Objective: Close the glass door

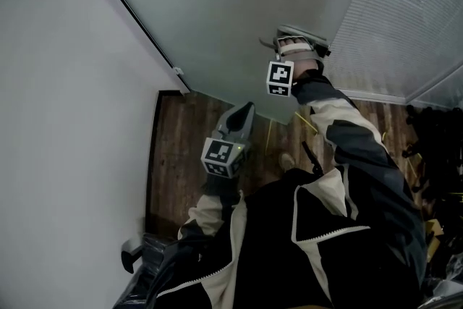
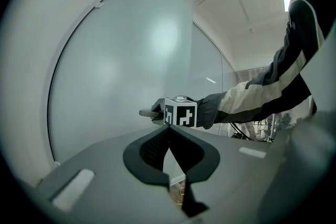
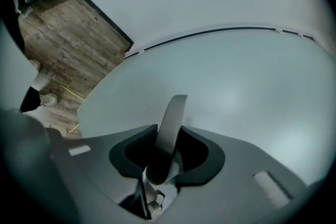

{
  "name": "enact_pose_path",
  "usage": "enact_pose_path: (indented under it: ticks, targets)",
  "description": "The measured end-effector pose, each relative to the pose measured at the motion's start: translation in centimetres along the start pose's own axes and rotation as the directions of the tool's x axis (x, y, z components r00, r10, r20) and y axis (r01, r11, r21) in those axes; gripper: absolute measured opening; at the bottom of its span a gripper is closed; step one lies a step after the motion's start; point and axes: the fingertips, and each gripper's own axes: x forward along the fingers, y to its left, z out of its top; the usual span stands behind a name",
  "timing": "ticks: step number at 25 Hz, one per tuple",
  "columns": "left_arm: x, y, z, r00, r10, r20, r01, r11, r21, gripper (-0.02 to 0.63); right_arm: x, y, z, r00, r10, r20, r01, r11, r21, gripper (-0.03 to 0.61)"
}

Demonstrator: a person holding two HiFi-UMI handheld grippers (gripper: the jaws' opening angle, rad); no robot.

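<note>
The frosted glass door [image 1: 217, 11] stands directly ahead of both grippers, filling the space beyond their tips, its dark edge strip [image 1: 130, 11] running off to the left of the left gripper [image 1: 242, 116]. A metal lever handle [image 3: 170, 128] on the door sits between the jaws of the right gripper [image 3: 167, 150], which are clamped on it; the handle's curved bar rises out beyond the jaw tips against the pale glass. The right gripper's marker cube [image 1: 280, 78] lies just behind the handle, at the end of a person's outstretched sleeve [image 1: 347, 127]. The left gripper, below and to the left of the right one, points toward the door with its jaws closed together and nothing between them, apart from the glass. Brown wood floor [image 1: 188, 148] shows beneath both grippers, and a white wall [image 1: 65, 83] stands to the left gripper's left.
</note>
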Motion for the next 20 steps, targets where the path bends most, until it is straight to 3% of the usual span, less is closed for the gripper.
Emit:
enact_pose_path:
  ticks: [8,20]
  targets:
    - [5.7,2.5,0.8,0.997,0.074,-0.02,-0.073,0.997,0.015,0.003,8.5,-3.0,-4.7,0.999,-0.034,-0.015,0.033,0.998,-0.046,0.11]
    - [10.8,5.0,0.7,0.975,0.218,-0.05,-0.218,0.976,0.006,0.003,19.3,-7.8,-9.5,0.997,-0.071,-0.014,0.071,0.997,-0.026,0.088]
